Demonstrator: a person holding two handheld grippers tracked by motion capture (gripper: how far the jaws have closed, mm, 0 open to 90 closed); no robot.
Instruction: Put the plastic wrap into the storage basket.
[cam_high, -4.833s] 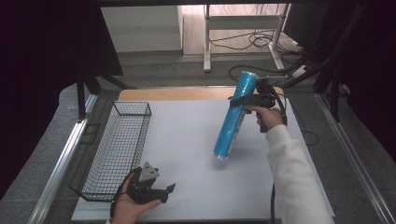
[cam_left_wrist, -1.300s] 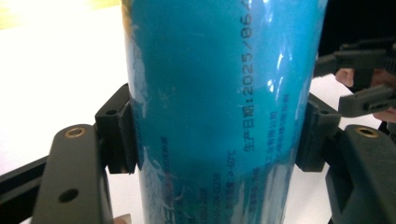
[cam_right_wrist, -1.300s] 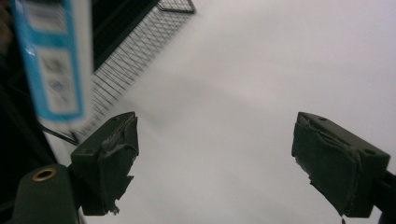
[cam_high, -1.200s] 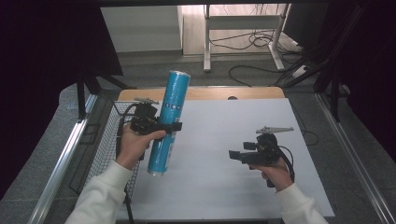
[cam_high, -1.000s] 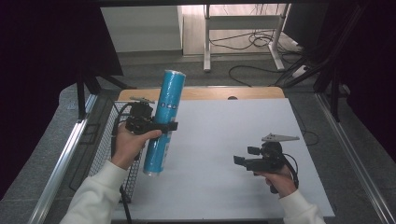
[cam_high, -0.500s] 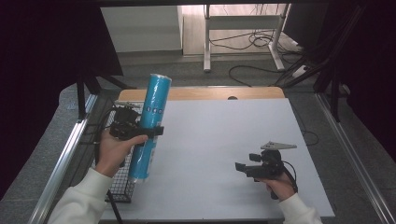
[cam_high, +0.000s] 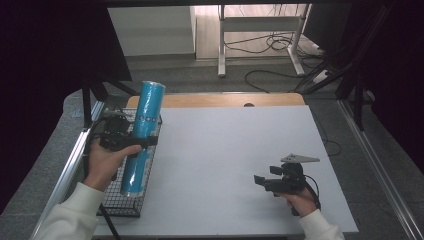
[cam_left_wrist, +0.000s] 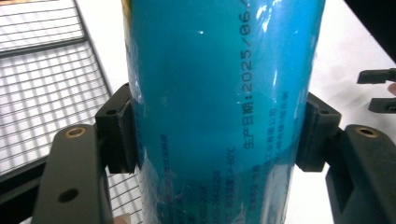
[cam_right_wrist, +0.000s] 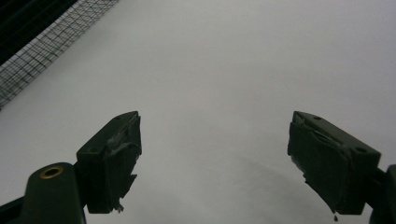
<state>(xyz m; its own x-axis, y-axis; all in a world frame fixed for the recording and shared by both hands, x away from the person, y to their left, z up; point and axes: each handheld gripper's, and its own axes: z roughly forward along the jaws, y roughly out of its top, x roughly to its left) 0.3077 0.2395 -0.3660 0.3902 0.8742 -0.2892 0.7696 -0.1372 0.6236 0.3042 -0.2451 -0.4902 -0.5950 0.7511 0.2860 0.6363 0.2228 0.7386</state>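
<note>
Above the wire basket (cam_high: 114, 205), the left gripper (cam_high: 142, 143) clamps the upright blue tube (cam_high: 142, 137); well right of it, the right gripper (cam_high: 260, 181) hovers with jaws apart.

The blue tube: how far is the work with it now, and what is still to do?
Done, as it appears: the blue tube is off the white table and held over the wire basket. In hand: the left gripper clamps it near its middle. Probably left: lowering and releasing it into the basket. The right gripper is open over the table.
</note>
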